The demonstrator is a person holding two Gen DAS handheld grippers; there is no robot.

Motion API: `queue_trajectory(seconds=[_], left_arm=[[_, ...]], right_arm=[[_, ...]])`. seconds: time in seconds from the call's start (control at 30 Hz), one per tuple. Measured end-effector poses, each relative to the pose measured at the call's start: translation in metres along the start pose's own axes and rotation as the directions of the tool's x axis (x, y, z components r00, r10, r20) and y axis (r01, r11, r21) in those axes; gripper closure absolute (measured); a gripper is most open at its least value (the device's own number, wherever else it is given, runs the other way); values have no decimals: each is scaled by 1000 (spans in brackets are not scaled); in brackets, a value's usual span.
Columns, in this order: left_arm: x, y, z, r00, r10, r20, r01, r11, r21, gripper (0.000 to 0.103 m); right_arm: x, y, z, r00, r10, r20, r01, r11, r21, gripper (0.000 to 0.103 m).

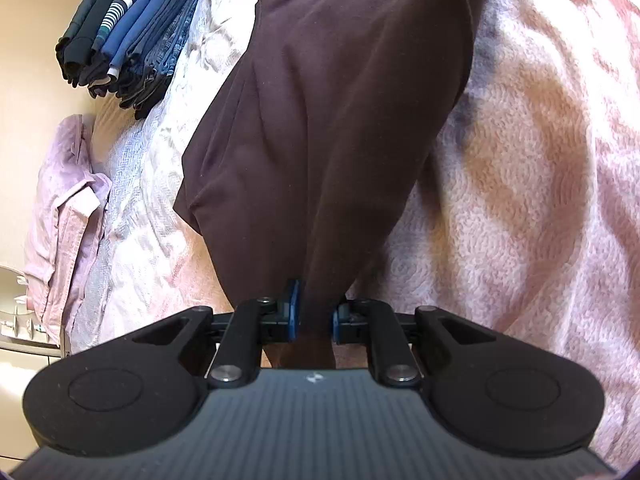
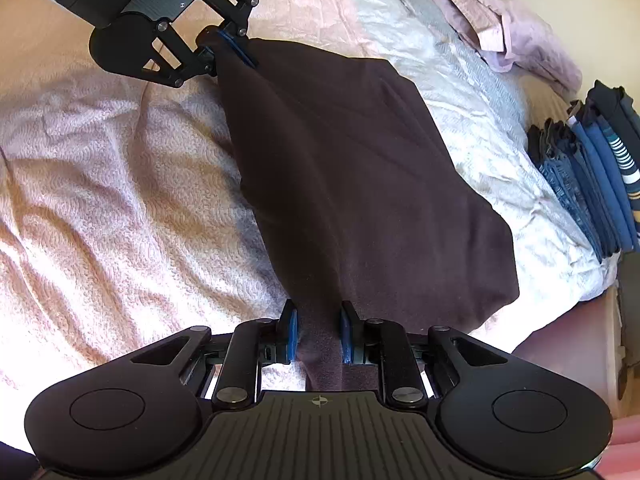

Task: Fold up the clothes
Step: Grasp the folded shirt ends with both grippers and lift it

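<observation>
A dark brown garment (image 1: 328, 112) lies stretched over a pink bedspread (image 1: 520, 200). My left gripper (image 1: 315, 312) is shut on one bunched end of it. My right gripper (image 2: 318, 334) is shut on the other end of the brown garment (image 2: 360, 168), which spreads out flat between the two. In the right wrist view the left gripper (image 2: 230, 46) shows at the top left, its blue pads clamped on the far corner of the cloth. Part of the garment's far edge droops toward the bed's side.
A stack of folded dark and blue clothes (image 1: 124, 36) stands on the bed, also in the right wrist view (image 2: 592, 176). A crumpled pink shirt (image 1: 64, 208) lies near the bed edge (image 2: 512, 16). A white quilted sheet (image 2: 480, 112) lies beside the garment.
</observation>
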State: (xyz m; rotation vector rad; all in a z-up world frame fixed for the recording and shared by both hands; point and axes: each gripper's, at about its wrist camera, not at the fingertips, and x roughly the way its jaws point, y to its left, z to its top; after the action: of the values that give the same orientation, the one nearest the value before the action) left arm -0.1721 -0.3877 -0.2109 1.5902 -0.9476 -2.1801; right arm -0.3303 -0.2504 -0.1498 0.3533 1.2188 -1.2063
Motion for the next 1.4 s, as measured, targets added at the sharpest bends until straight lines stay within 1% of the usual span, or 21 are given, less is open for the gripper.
queue_trajectory(seconds=[0.27,0.37,0.5,0.53,0.6,0.63,0.67,0.73,0.77,0.8,0.87,0.93,1.0,1.07,1.1,1.17,1.23,1.3,1.33,1.37,1.4], left_arm=[[-2,5,-1,1000,-25,11,25,999,-28,93],[-3,10,-2,999,-39,17,40,998,-51,93],[-9,16,-3,998,-58,36,61,994,-90,93],[-11,17,-4,997,-60,41,64,994,-94,93],[-14,16,-5,997,-59,49,64,994,-90,93],[-15,14,-6,997,-48,52,52,995,-81,90],[-15,11,-6,998,-25,56,29,997,-66,86],[-15,0,-5,997,19,71,-18,1000,-15,73],[-14,-6,-4,996,42,83,-43,999,18,60],[-12,-12,-2,993,66,96,-72,996,59,56],[-3,-24,4,986,116,119,-133,980,147,58],[9,-30,10,982,138,131,-163,966,200,67],[18,-27,14,985,113,127,-135,974,182,82],[18,-20,14,985,100,142,-120,982,143,86],[16,-16,12,984,96,153,-115,986,122,87],[11,-10,9,982,87,170,-102,991,85,88],[6,-8,8,980,78,181,-95,992,85,87],[8,-13,9,980,84,181,-107,987,118,78],[12,-17,10,979,99,178,-126,981,146,73],[17,-22,11,977,125,174,-156,971,181,62],[22,-25,11,976,142,165,-176,960,216,63]], right_arm=[[1,8,0,1000,-27,-9,27,1000,-10,81],[5,22,0,998,-59,-8,58,997,-53,72],[18,34,2,998,-69,-3,68,993,-95,49],[22,35,3,997,-71,-1,70,992,-108,49],[27,31,4,998,-69,5,69,991,-114,50],[27,27,5,998,-66,9,67,992,-111,57],[25,22,5,998,-62,12,63,992,-105,73],[19,13,5,998,-55,20,57,994,-98,79],[14,11,4,998,-56,27,59,993,-104,80],[9,9,4,998,-57,35,61,992,-111,80],[3,9,2,997,-68,46,73,990,-117,80],[1,15,-1,993,-99,60,106,986,-128,80],[5,27,-5,989,-131,70,140,979,-148,75],[20,41,-10,983,-164,78,176,968,-179,62],[28,47,-12,980,-180,85,194,962,-194,59],[42,50,-18,969,-221,109,240,948,-210,59],[48,40,-22,964,-234,124,255,948,-193,59],[46,33,-25,965,-225,132,248,950,-191,60],[44,32,-27,966,-220,133,244,949,-202,62],[42,30,-29,968,-213,133,237,949,-208,76],[39,27,-29,970,-203,131,227,953,-203,79]])
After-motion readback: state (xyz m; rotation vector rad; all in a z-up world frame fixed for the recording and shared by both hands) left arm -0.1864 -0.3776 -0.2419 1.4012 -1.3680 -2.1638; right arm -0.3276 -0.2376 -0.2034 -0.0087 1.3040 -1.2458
